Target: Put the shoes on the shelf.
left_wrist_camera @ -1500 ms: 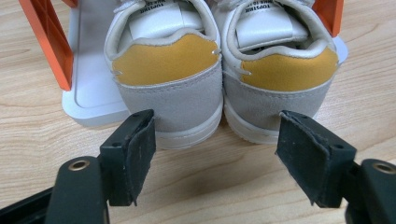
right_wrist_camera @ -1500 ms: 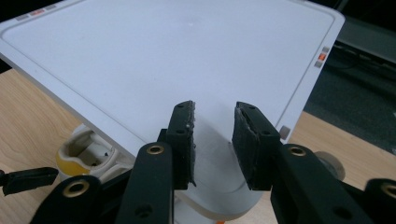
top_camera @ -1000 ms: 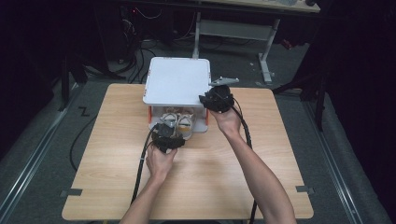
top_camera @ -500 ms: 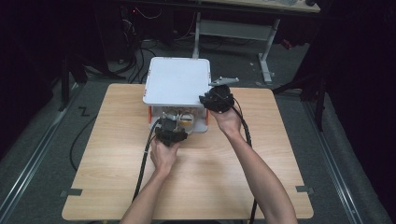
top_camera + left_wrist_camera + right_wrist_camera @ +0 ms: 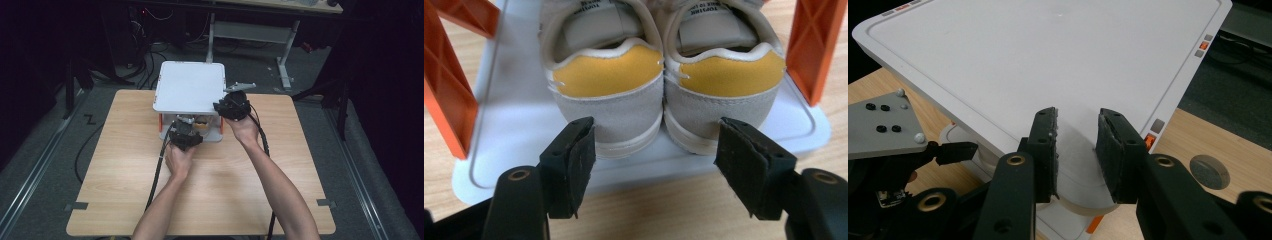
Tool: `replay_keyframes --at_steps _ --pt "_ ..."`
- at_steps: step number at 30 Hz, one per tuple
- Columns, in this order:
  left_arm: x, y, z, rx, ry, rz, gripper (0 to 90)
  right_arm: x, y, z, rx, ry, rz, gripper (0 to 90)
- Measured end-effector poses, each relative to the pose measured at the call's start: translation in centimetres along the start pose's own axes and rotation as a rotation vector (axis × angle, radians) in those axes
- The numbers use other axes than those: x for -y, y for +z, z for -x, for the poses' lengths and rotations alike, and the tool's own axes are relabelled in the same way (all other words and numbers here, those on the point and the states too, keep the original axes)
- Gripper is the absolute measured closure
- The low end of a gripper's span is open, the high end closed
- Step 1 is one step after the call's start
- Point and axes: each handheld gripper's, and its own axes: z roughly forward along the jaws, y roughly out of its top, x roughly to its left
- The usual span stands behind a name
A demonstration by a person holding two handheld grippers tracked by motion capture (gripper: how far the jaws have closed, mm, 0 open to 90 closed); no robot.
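Note:
A pair of small grey shoes with yellow heel patches (image 5: pixel 606 80) stands on the white base tray (image 5: pixel 514 125) of a small rack, heels toward me. My left gripper (image 5: pixel 654 135) is open just behind the heels, its pads short of the suede. From above, the left gripper (image 5: pixel 186 127) sits at the rack's front edge and the shoes (image 5: pixel 192 121) peek out under the white top plate (image 5: pixel 189 85). My right gripper (image 5: pixel 1077 125) is shut on the near right corner of the top plate (image 5: pixel 1048 50), one pad on each side of the rounded corner.
Orange braces (image 5: pixel 449 105) (image 5: pixel 811 45) stand at both sides of the tray and carry the top plate. The rack sits at the far middle of a wooden table (image 5: pixel 125 165). A grey round disc (image 5: pixel 1209 171) is set into the tabletop beside the rack.
My left gripper has moved forward to the rack's front, and the shoes have slid farther in under the top plate. The right gripper has stayed on the corner.

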Motion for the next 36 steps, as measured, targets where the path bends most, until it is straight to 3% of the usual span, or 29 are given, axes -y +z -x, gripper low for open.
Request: replay_keyframes --at_steps 2,9,14,16,19,29,36 --pt "-0.2 0.1 0.1 -0.006 0.016 -0.007 32.4 0.0 0.0 0.0 -0.002 0.001 0.0 69.6" --pt "-0.2 0.6 0.3 -0.027 0.004 0.024 32.0 0.0 0.1 0.1 -0.004 0.0 0.001 69.6" --pt "-0.1 0.7 0.3 -0.022 0.017 0.013 30.3 0.0 0.0 0.0 -0.003 0.001 0.0 69.6" --pt "0.2 0.6 0.2 0.006 0.0 0.002 30.5 0.0 0.0 0.0 -0.002 0.002 0.001 69.4" --pt "0.5 0.5 0.2 0.007 0.012 0.003 31.5 0.0 0.0 0.1 0.01 0.0 0.005 63.9" --pt "0.6 -2.4 -0.6 0.054 0.061 0.068 32.4 0.6 -1.5 0.9 0.001 0.025 0.036 57.1" --pt "0.4 -5.1 -2.4 0.12 0.072 0.115 32.7 2.3 -4.0 1.7 0.0 0.05 0.071 56.0"
